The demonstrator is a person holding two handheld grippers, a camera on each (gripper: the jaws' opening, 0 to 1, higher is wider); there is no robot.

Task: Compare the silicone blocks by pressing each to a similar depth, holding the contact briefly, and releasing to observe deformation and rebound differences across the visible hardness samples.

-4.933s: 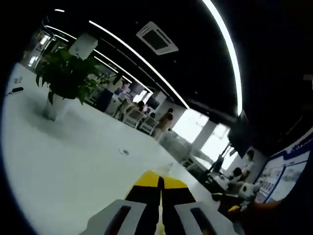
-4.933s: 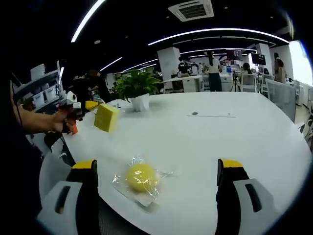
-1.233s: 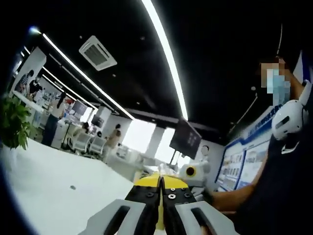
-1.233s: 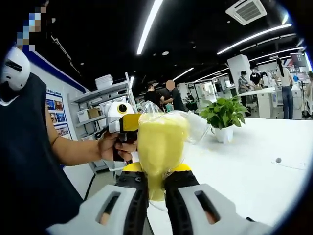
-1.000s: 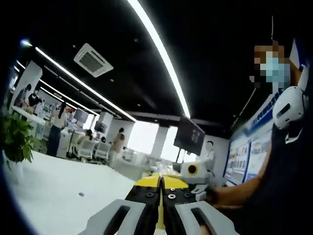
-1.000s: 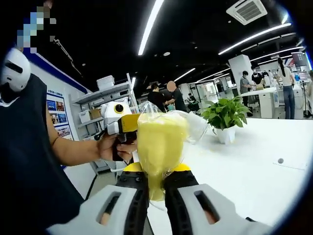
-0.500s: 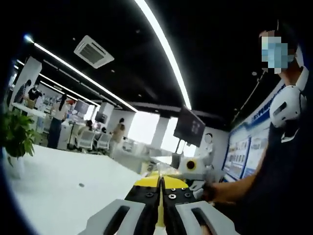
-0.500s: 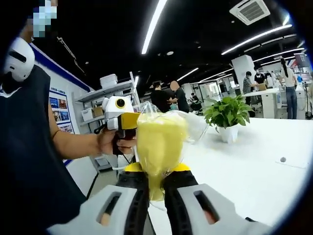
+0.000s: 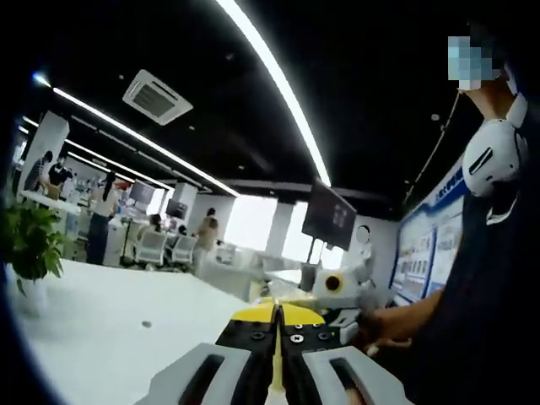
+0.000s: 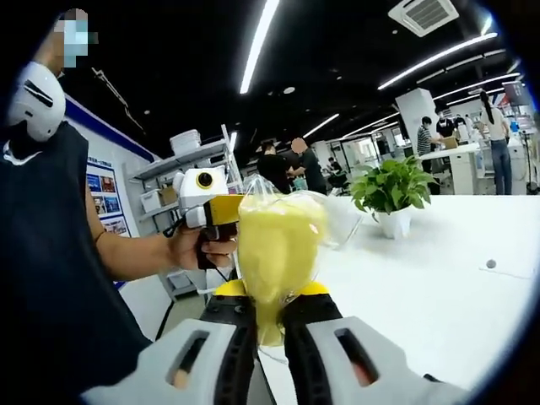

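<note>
One yellow silicone ball in clear crinkled wrap — squeezed between your right gripper jaws, at 12 o'clock. Your left gripper — jaws pinched together on a thin yellow edge, block unclear.

White tabletop bearing a potted green plant in a white pot and a small dark round object; the same tabletop, plant and dark spot appear in the left gripper view.

Right tongs are clamped on a bagged yellow block; left tongs are closed, both held aloft.
</note>
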